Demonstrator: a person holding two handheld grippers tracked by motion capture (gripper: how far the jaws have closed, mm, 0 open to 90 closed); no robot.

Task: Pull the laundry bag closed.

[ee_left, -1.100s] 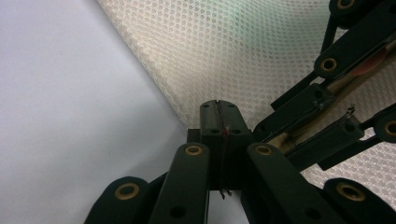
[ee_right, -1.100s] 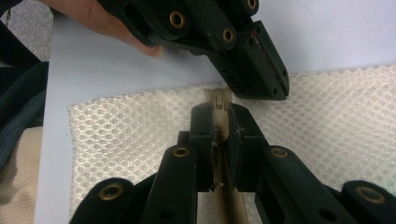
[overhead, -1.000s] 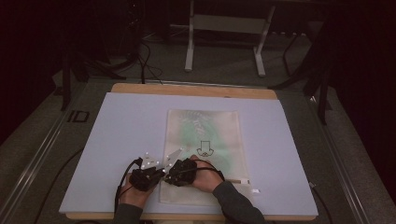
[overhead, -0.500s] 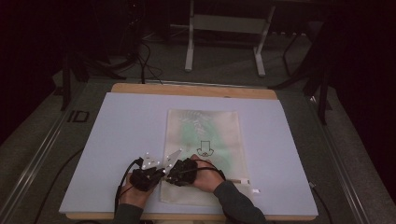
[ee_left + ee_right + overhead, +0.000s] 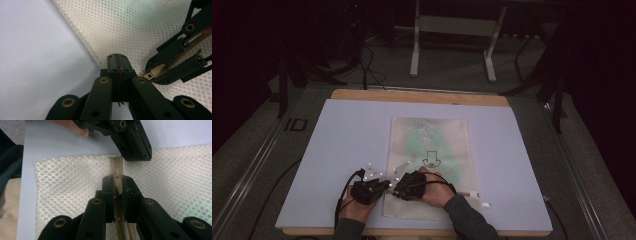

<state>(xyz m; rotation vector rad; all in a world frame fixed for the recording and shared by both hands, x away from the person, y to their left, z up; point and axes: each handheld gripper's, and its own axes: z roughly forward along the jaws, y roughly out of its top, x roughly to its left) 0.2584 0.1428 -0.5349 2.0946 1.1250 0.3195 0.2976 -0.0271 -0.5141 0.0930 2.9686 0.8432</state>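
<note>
A white mesh bag (image 5: 432, 140) with a green tint inside lies flat on the pale board (image 5: 337, 150). Both grippers meet at its near left edge. My left gripper (image 5: 116, 56) is shut, its tips pinching the mesh edge (image 5: 100, 37) just where the beige zipper (image 5: 115, 163) ends. My right gripper (image 5: 117, 182) is shut on the zipper pull (image 5: 117, 173), close behind the left gripper (image 5: 138, 155). In the left gripper view the right gripper (image 5: 150, 73) comes in from the right with the beige pull between its tips. From above, the left gripper (image 5: 383, 186) and right gripper (image 5: 395, 190) nearly touch.
The board rests on a wooden table (image 5: 412, 96). A black printed figure (image 5: 431, 159) marks the bag's middle. A small white tag (image 5: 485, 204) lies right of the bag's near corner. A metal stand (image 5: 452, 25) and cables (image 5: 367, 65) sit on the floor beyond.
</note>
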